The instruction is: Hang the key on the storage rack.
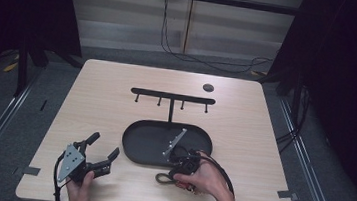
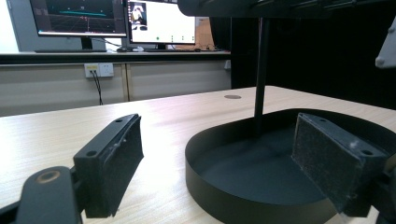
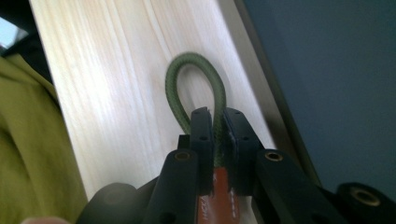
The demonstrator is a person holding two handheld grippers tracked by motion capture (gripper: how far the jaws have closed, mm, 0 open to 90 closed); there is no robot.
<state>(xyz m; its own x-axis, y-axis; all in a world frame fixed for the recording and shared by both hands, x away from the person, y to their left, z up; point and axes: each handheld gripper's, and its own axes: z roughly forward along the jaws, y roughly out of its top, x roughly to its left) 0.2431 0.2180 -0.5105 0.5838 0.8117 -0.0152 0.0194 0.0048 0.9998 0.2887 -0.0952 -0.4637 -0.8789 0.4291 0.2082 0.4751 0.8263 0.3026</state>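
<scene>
The right gripper [image 3: 215, 135] clamps its 2 jaws on a green cord loop [image 3: 194, 84] with a reddish tag, whose lower end is hidden, at the table's near edge [image 1: 121, 195]; the left gripper [image 1: 103, 153] gapes empty beside the black oval metal tray [image 1: 136, 146]

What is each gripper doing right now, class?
Left gripper: open, holding nothing.
Right gripper: shut on the green cord loop with its reddish-brown tab.
</scene>
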